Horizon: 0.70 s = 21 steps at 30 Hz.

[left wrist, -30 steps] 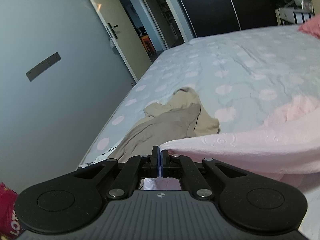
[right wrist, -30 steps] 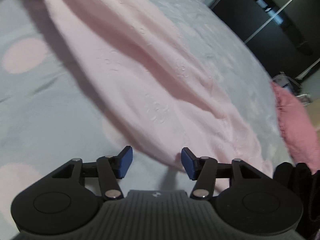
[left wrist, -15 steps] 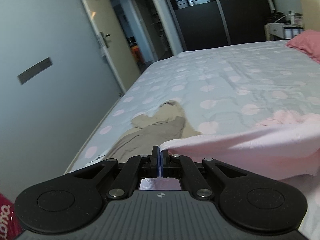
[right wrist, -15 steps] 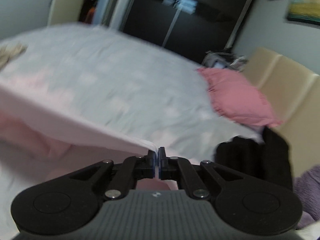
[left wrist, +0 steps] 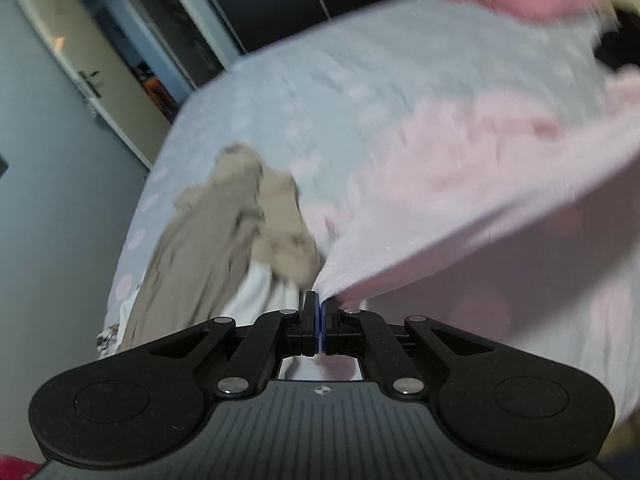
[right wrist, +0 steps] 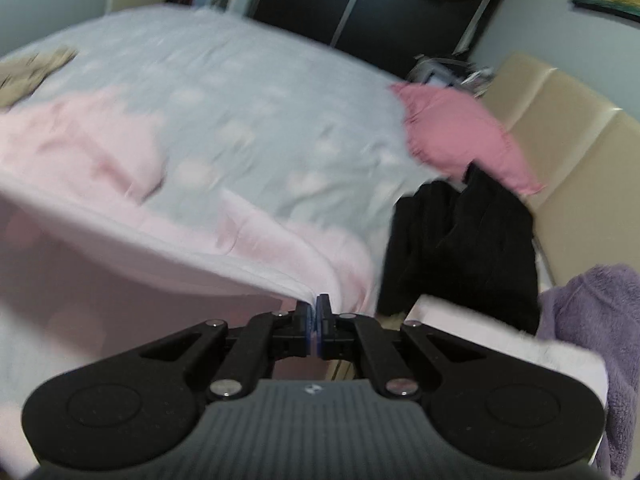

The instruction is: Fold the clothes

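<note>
A pale pink garment (left wrist: 472, 184) hangs stretched between my two grippers above the bed. My left gripper (left wrist: 320, 304) is shut on one corner of it. My right gripper (right wrist: 314, 306) is shut on the other corner, and the pink garment (right wrist: 132, 240) runs off to the left in the right wrist view, with its far part lying on the spotted bedsheet (right wrist: 248, 92). Both views are motion-blurred.
A beige garment (left wrist: 224, 232) lies crumpled at the bed's left edge. A black garment (right wrist: 460, 240), a pink pillow (right wrist: 456, 136) and a purple fleece (right wrist: 588, 320) lie at the right by a beige headboard (right wrist: 576, 168). A door (left wrist: 92, 64) and wall stand left.
My right gripper closed on the pink garment's corner and lifted it. Both grippers have risen and tilted down, pulling the garment taut over the bed.
</note>
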Available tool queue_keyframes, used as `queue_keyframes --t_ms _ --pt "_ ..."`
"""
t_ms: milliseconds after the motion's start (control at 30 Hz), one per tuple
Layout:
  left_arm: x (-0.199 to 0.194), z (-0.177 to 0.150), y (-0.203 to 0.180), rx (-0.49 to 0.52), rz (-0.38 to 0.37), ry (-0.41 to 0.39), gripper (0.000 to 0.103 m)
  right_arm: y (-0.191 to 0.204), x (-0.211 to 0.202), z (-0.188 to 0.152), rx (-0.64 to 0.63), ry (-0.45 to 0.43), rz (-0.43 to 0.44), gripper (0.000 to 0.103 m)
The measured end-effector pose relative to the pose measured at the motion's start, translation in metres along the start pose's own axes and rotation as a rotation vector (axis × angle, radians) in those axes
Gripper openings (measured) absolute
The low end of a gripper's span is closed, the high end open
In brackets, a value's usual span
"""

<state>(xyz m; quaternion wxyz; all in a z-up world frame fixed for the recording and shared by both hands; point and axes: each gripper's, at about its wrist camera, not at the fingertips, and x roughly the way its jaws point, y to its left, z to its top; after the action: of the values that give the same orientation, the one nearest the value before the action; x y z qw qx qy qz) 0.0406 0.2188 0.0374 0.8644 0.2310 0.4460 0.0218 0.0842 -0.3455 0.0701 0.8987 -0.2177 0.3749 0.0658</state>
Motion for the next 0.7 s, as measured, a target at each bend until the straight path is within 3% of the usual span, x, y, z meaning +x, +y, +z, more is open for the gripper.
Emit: queue_keyframes --t_ms 300,533,700 --pt "0.003 -0.043 -0.012 0.149 -0.120 0.168 0.000 0.028 -0.009 -0.027 -0.183 0.110 0.079 0.003" --pt "0.003 -0.058 -0.039 0.373 -0.226 0.267 0.000 0.029 -0.020 -0.032 -0.337 0.294 0.122 0.002" --pt "0.002 -0.070 -0.058 0.484 -0.324 0.290 0.000 0.026 -0.019 -0.044 -0.425 0.453 0.168 0.002"
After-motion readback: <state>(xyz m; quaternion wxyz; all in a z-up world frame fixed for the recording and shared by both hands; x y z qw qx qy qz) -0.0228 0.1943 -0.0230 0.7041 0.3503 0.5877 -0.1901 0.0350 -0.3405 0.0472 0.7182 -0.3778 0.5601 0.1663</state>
